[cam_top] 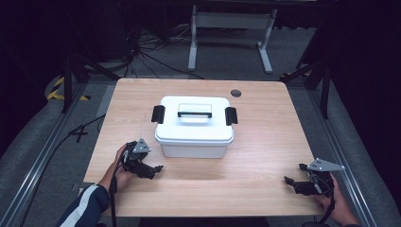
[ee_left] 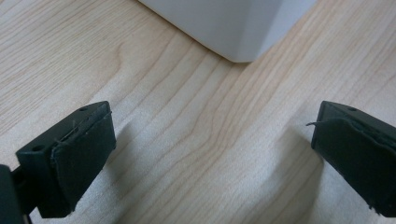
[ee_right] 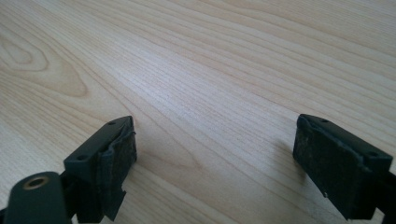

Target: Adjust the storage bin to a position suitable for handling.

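Note:
A white plastic storage box [cam_top: 194,126] with a lid, a black carry handle [cam_top: 194,114] and black side latches stands in the middle of the wooden table [cam_top: 265,137]. My left gripper [cam_top: 153,168] rests low over the table just left of the box's near left corner, open, nothing between its jaws. In the left gripper view the box corner [ee_left: 238,28] lies ahead of the open left gripper [ee_left: 212,158]. My right gripper [cam_top: 293,177] sits near the table's front right, open and empty. In the right gripper view, bare wood lies between the jaws of the right gripper [ee_right: 215,163].
A round grommet hole [cam_top: 236,93] is at the table's back edge. Beyond the table stand a white desk frame [cam_top: 230,28] and loose cables [cam_top: 151,52] on grey carpet. Rails run along both sides of the table.

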Tool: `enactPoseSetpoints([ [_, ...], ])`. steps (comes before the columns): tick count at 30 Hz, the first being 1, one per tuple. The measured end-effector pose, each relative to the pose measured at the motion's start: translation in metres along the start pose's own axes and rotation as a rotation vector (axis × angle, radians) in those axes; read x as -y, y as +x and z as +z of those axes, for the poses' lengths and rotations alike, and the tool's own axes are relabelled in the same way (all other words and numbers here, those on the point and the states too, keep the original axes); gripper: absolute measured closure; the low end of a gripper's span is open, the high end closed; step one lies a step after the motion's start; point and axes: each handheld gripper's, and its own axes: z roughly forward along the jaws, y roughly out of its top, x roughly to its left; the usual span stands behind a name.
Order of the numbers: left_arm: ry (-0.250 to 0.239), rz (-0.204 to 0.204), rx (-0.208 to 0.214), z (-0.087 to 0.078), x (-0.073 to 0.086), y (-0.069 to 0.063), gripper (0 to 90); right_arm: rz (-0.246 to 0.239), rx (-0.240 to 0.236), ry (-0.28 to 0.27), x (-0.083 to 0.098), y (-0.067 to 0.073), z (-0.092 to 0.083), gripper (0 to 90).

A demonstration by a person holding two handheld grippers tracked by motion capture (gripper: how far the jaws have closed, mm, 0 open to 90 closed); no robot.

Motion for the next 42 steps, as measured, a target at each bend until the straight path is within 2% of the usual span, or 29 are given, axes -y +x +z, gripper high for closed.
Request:
enactPoseSetpoints([
  [6, -0.005, -0.003, 0.001, 0.000, 0.001, -0.001, 0.5, -0.003, -0.008, -0.001, 0.000, -0.001, 0.000, 13.6],
  [14, -0.010, 0.000, 0.001, 0.000, 0.001, 0.000, 0.5, -0.047, -0.038, 0.013, -0.002, -0.005, 0.001, 12.8],
  [16, -0.011, 0.002, 0.004, 0.000, 0.001, 0.000, 0.5, -0.074, -0.025, -0.001, -0.002, -0.003, 0.000, 12.7],
  [19, -0.010, 0.006, 0.007, 0.000, 0.001, 0.000, 0.5, -0.075, -0.016, -0.003, -0.002, -0.001, 0.000, 13.7],
  [24, -0.010, 0.006, 0.007, 0.000, 0.001, 0.000, 0.5, -0.064, -0.063, 0.037, -0.006, -0.006, 0.002, 13.7],
  [25, -0.011, 0.005, 0.007, 0.000, 0.001, 0.000, 0.5, -0.093, -0.079, 0.051, -0.007, -0.007, 0.001, 13.7],
  [27, -0.013, 0.002, 0.008, 0.000, 0.001, 0.000, 0.5, -0.125, -0.086, 0.055, -0.009, -0.006, 0.000, 15.6],
  [34, -0.012, 0.003, 0.007, 0.000, 0.001, 0.000, 0.5, -0.132, -0.102, 0.078, -0.018, -0.008, 0.004, 23.8],
  [37, -0.013, 0.002, 0.007, 0.000, 0.001, 0.000, 0.4, -0.151, -0.081, 0.074, -0.026, -0.009, 0.004, 28.0],
  [42, -0.013, 0.001, 0.007, 0.000, 0.001, 0.000, 0.4, -0.171, -0.091, 0.072, -0.046, -0.008, 0.004, 31.6],
])
